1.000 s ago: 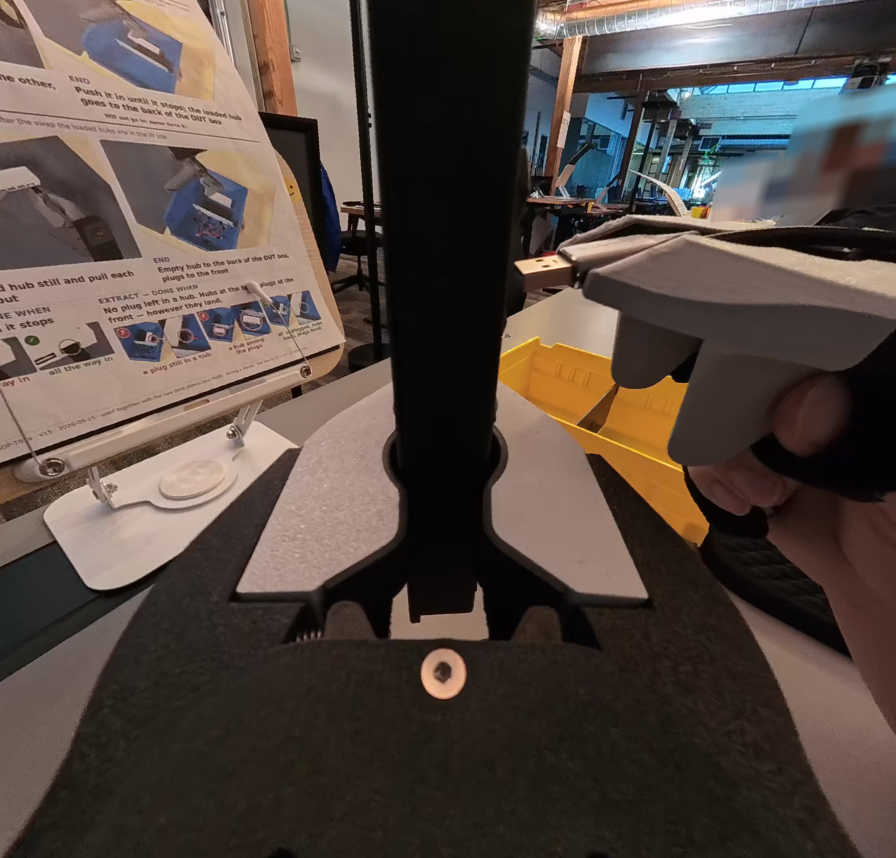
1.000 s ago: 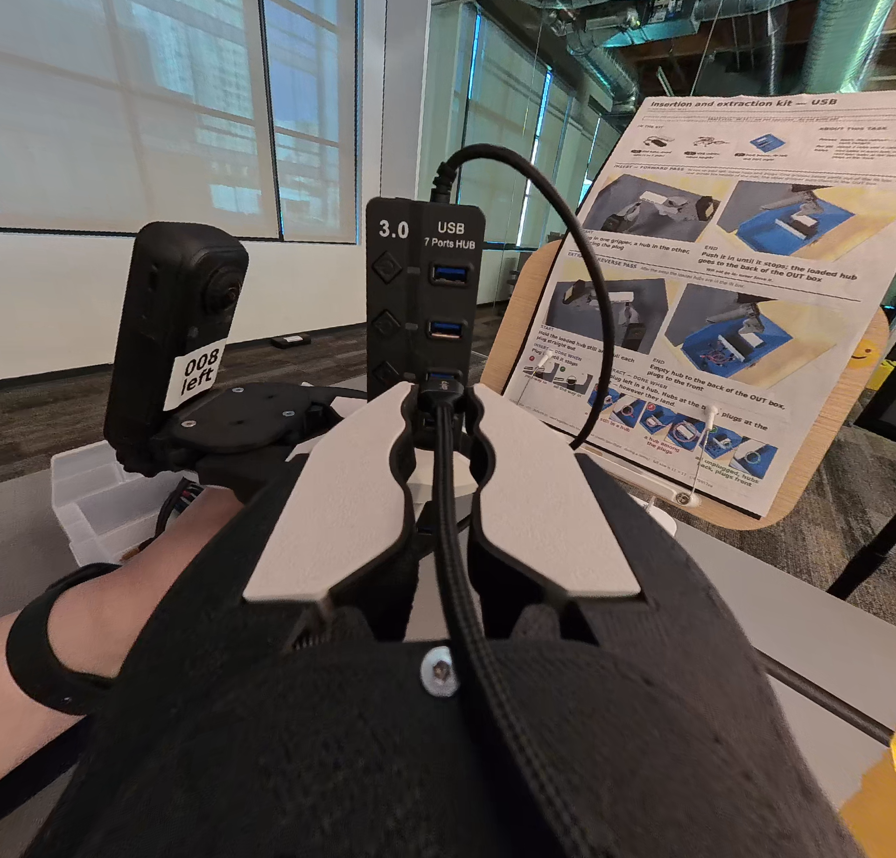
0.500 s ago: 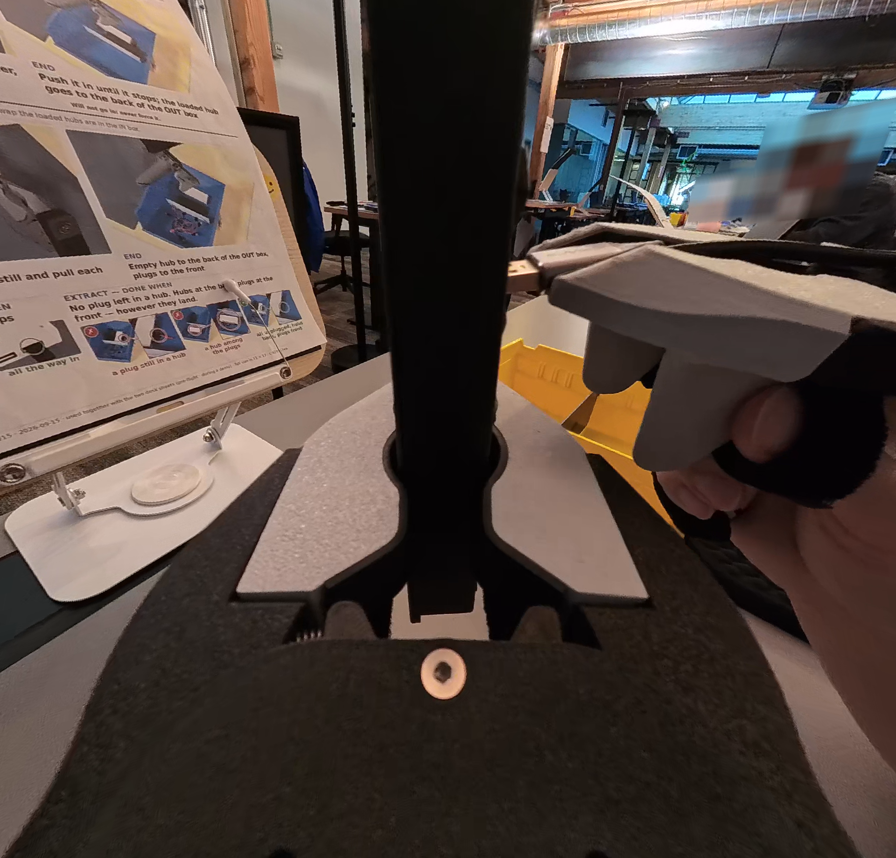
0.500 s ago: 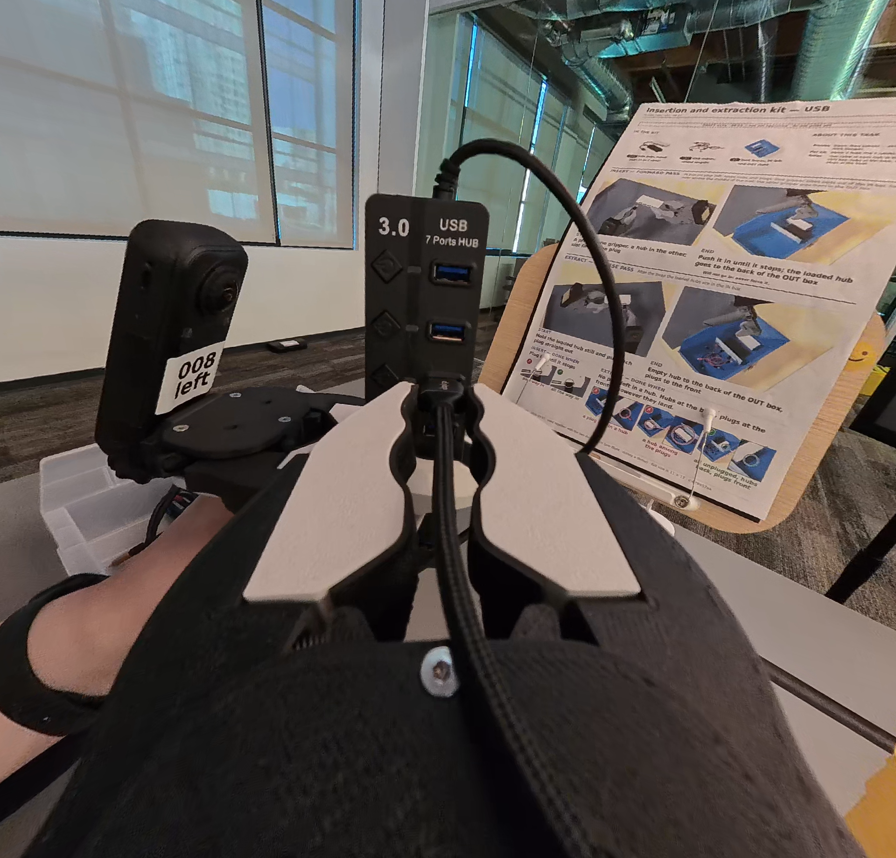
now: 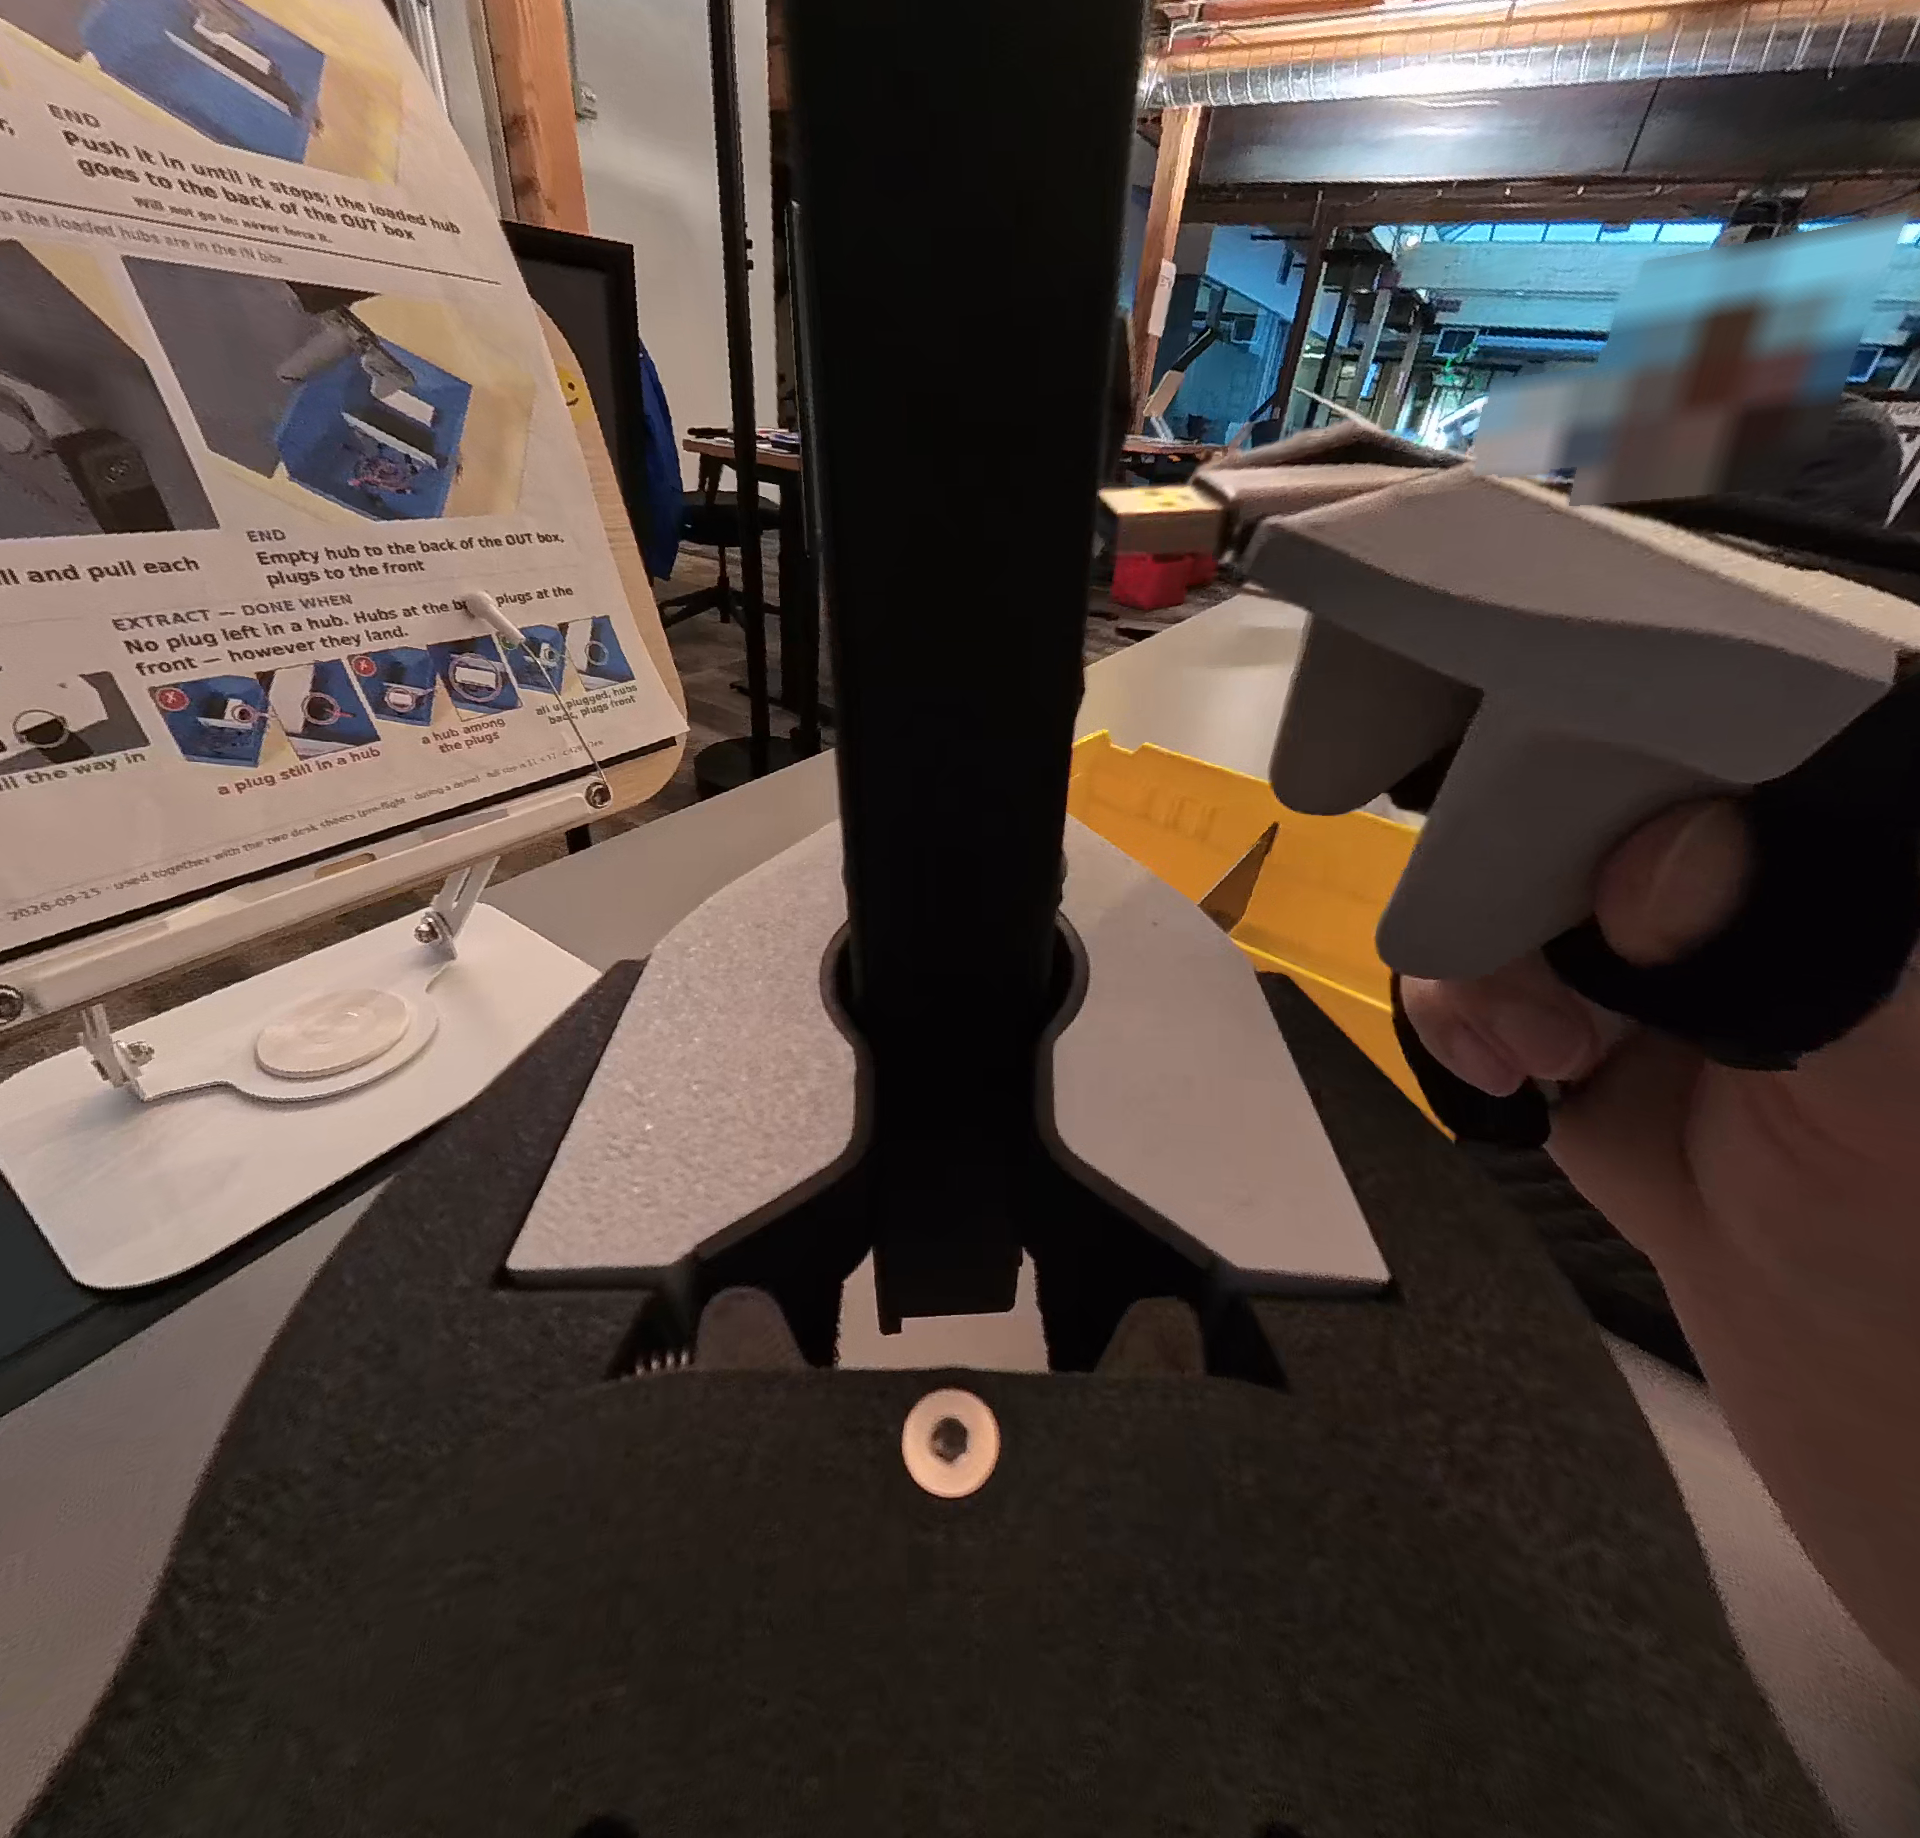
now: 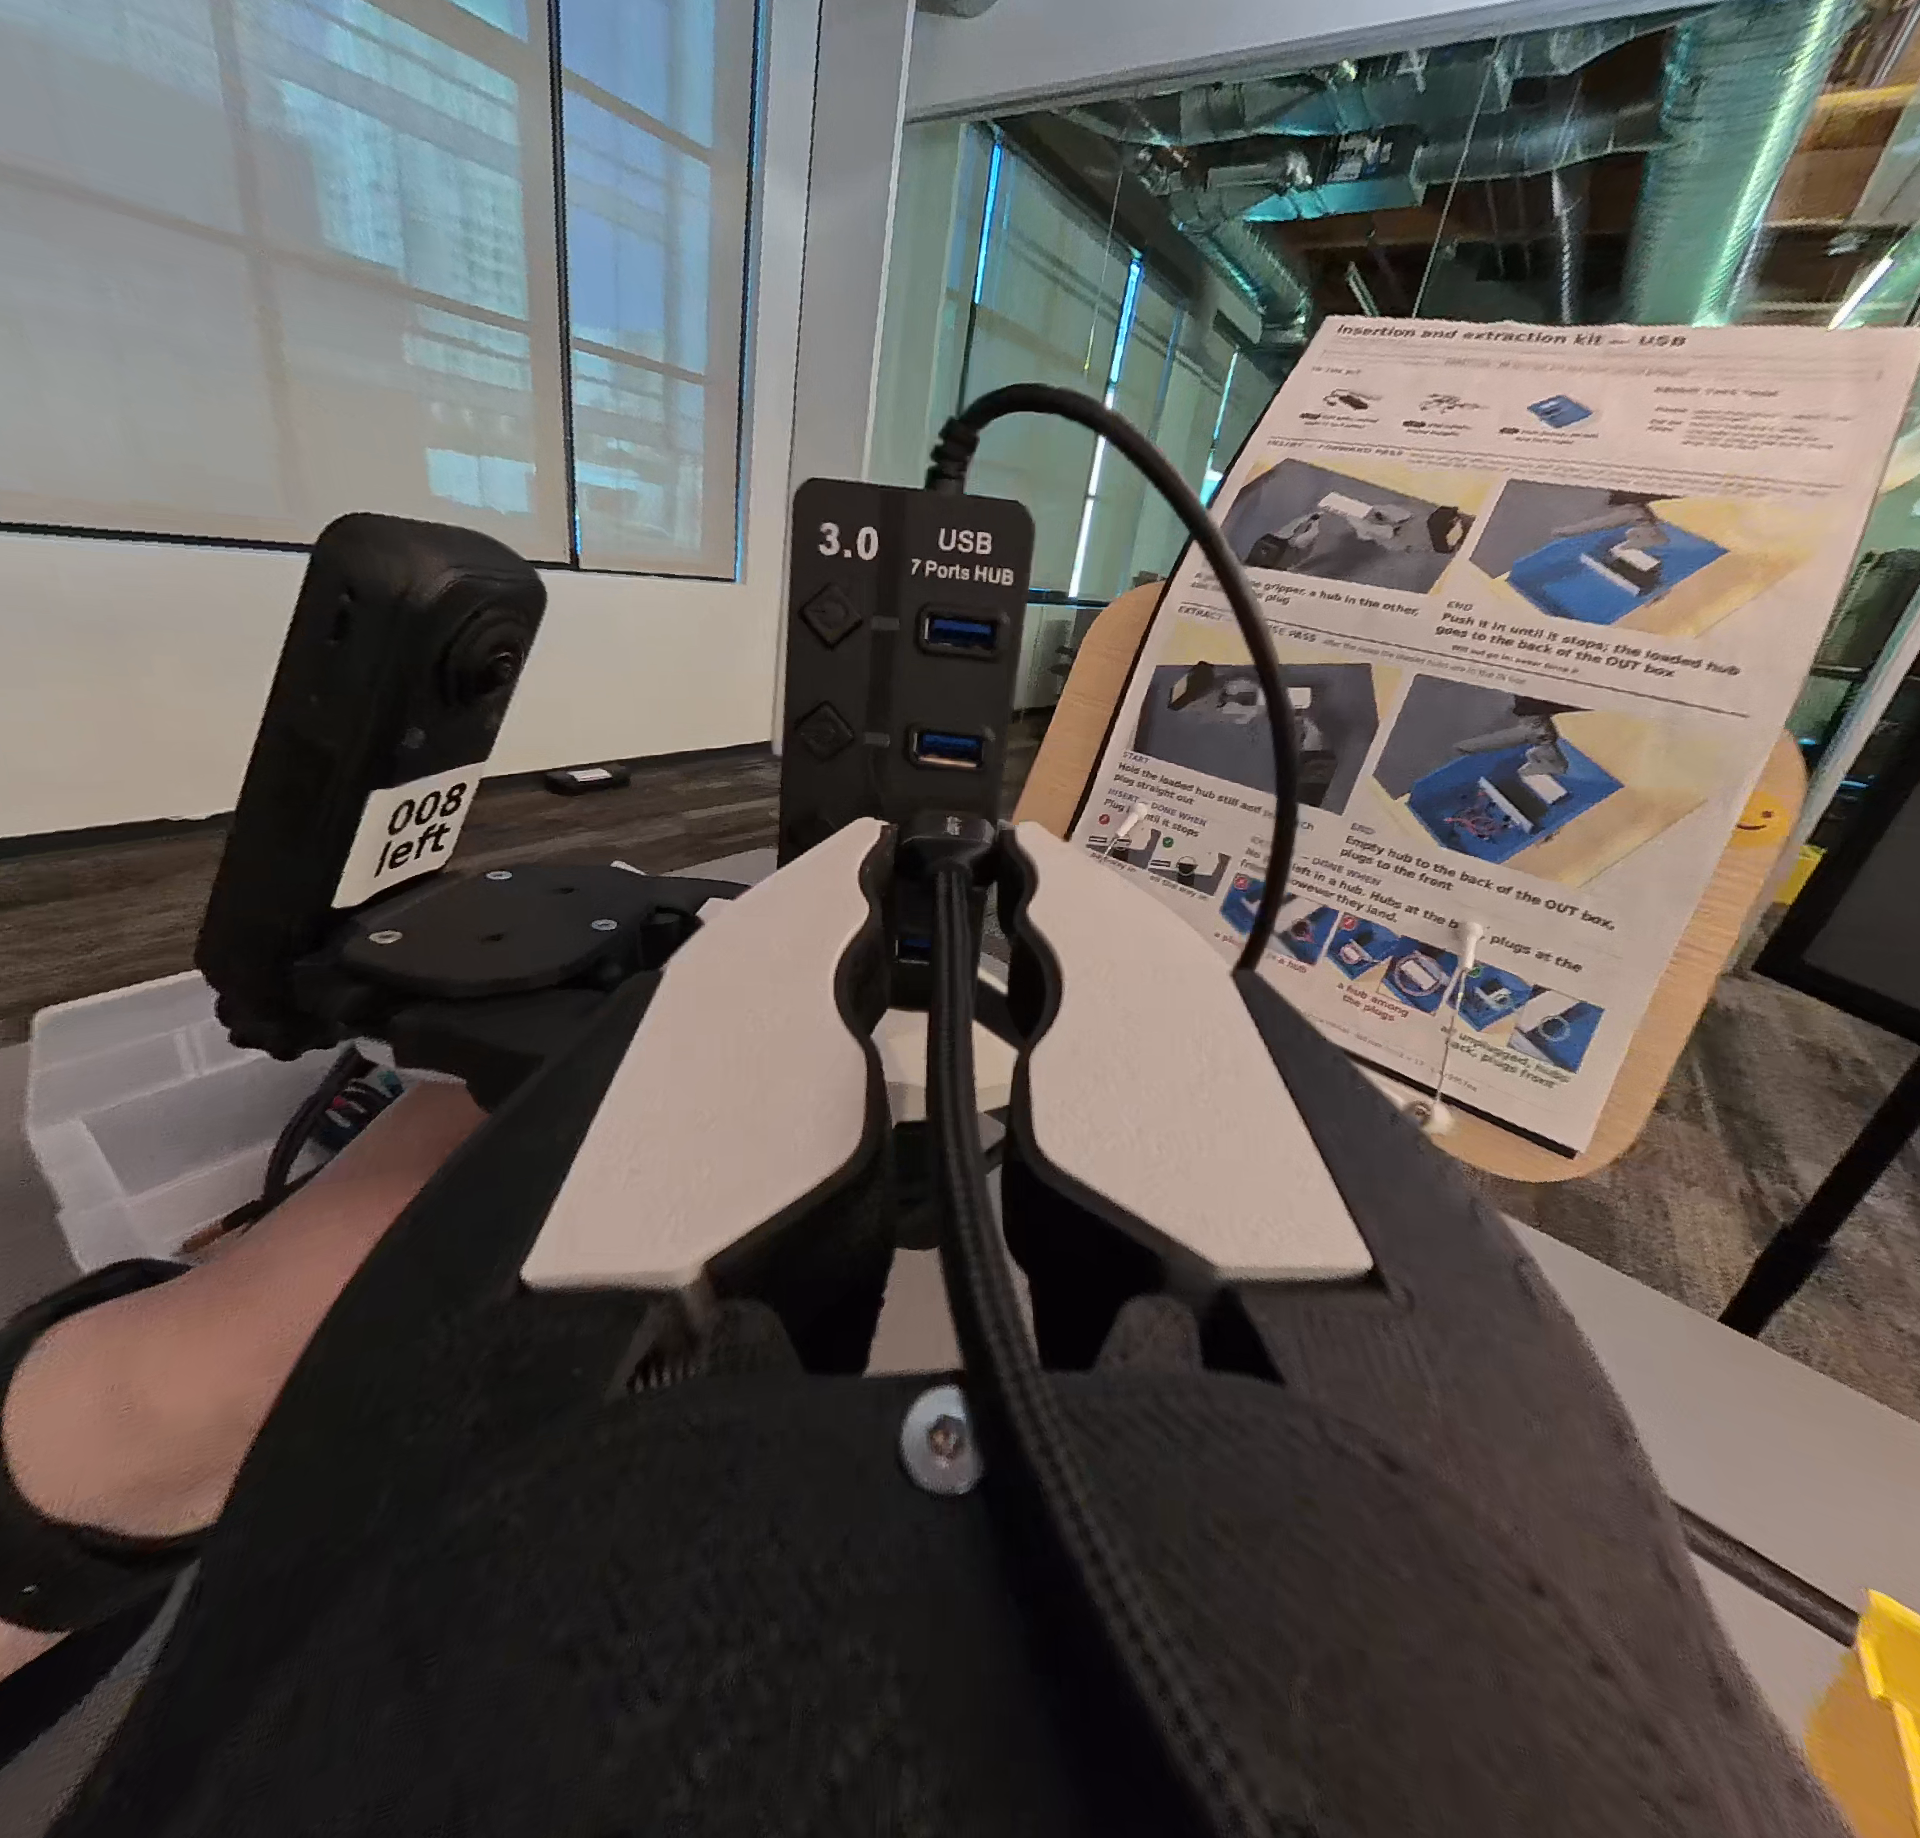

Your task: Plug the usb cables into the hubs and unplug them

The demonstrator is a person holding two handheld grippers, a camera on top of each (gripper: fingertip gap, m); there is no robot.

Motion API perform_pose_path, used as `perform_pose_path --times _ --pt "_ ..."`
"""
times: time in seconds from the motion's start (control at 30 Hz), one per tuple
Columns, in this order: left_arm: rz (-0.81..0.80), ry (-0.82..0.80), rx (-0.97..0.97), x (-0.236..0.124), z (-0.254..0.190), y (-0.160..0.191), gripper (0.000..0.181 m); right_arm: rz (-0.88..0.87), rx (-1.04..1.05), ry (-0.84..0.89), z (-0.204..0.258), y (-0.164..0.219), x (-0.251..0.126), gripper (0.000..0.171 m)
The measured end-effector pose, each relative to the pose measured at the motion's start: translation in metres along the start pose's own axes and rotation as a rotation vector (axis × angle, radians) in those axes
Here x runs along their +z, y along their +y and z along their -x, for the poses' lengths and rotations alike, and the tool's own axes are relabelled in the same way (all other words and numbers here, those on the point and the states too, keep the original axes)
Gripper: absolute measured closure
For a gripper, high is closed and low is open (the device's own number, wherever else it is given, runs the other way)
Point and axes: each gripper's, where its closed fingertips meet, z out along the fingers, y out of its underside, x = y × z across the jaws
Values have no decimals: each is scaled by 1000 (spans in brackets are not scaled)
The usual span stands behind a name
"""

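We see the left claw (image 5: 951, 967) pressed against the sides of the tall black rectangular USB hub (image 5: 961, 438), which stands upright between its white pads. In the right wrist view the same hub (image 6: 909, 645) shows its port face, with two blue ports free near the top and its own black lead arching from the top end.

The right claw (image 6: 948, 848) pinches the black USB plug (image 6: 948, 838) of a braided black cable (image 6: 966, 1113) that trails back over the claw's body. The plug's tip is just at the hub's face, at a port below the two free ones; we cannot tell whether it is seated. From the left wrist view, the metal end of the plug (image 5: 1158, 531) pokes out past the right claw's (image 5: 1226, 515) white fingers (image 5: 1455, 583), beside the hub's edge.

A yellow plastic bin (image 5: 1236, 843) sits on the grey desk (image 5: 1174, 666) behind the hub. A printed instruction sheet on a wooden stand (image 6: 1455, 749) is propped farther back.
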Motion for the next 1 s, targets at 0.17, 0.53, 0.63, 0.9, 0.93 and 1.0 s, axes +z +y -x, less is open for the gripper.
perform_pose_path --times 0.17,0.53,0.63,0.9,0.93,1.0 --pt "10 -1 14 2 -3 2 155 10 -38 7 4 1 1 152" --pt "0 -5 5 0 0 -1 155 -7 -52 -69 19 -2 1 152" --pt "-5 -1 -1 0 0 -1 156 -22 -41 -43 9 -6 -3 152" --pt "-7 -7 3 0 -1 -1 152 20 -23 -39 4 7 3 152" --pt "-9 -8 1 0 -1 -2 155 22 -24 -35 4 8 3 152" --pt "-13 -7 -1 0 -1 -2 155 23 -21 -33 3 8 3 152"
